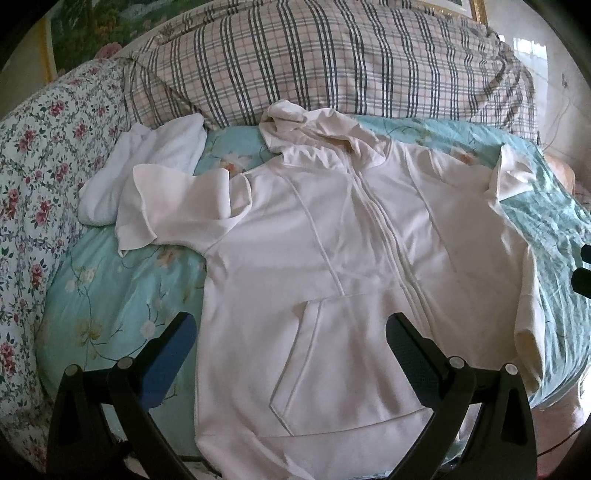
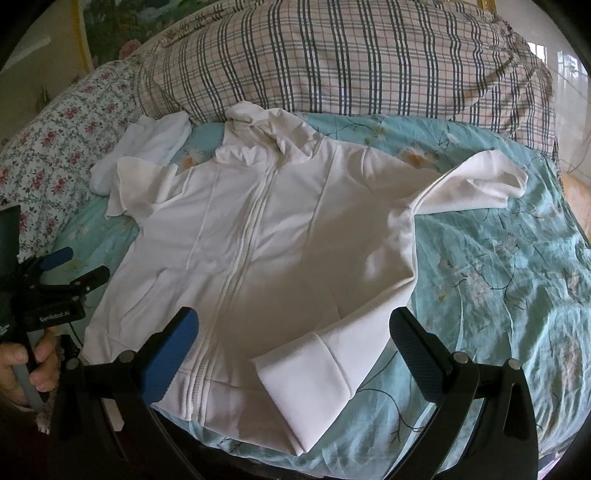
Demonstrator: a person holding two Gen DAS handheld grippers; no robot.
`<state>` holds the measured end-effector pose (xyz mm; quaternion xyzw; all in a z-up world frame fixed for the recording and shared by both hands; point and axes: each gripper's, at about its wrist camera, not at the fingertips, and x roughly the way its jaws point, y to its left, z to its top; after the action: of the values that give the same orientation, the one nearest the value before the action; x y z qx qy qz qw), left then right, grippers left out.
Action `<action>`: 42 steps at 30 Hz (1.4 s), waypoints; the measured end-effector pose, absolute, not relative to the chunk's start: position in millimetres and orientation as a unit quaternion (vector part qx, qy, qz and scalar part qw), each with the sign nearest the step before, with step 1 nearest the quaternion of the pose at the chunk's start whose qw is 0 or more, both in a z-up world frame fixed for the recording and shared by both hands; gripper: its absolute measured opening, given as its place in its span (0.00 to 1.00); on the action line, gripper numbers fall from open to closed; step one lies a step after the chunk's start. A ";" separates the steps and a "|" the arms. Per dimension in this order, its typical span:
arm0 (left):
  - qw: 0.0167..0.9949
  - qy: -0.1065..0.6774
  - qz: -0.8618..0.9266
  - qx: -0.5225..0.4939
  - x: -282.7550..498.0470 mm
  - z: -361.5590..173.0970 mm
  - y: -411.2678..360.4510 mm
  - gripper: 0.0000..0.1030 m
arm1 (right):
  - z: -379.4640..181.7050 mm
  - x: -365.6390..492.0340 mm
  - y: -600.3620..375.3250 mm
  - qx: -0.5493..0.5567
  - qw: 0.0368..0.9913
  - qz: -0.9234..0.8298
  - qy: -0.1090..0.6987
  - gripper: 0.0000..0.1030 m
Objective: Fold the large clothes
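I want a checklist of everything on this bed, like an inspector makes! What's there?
Surface: bed with teal flowered sheet, wrinkled.
Job's things: white zip hoodie spread front up, hood toward the pillows, nothing folded yet; right sleeve lies out sideways.
Clutter: small white garment bunched beside the hoodie's other sleeve.
Grippers: left tongs open above the hem, holding nothing; right tongs open above the lower hoodie, holding nothing.
Cables: thin wire by the far wall.
Surroundings: plaid pillow, floral quilt, framed picture; a hand grips the left tool.
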<state>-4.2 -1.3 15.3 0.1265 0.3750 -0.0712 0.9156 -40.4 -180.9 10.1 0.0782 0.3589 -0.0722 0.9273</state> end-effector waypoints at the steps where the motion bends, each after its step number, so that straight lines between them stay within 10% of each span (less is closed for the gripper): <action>1: 0.916 0.373 -0.071 0.126 -4.5 15.6 -1.2 1.00 | 10.6 -40.1 -181.0 0.081 0.927 -0.071 0.359 1.00; 42: 0.891 0.435 -0.093 0.088 43.5 -5.0 -11.0 1.00 | -2.6 -22.6 -245.3 0.159 0.905 -0.117 0.376 0.99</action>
<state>43.5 -11.0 -5.0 0.0884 0.4351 -0.0933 0.8912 -22.6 -245.3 -2.6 0.1593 0.3761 -0.1170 0.9052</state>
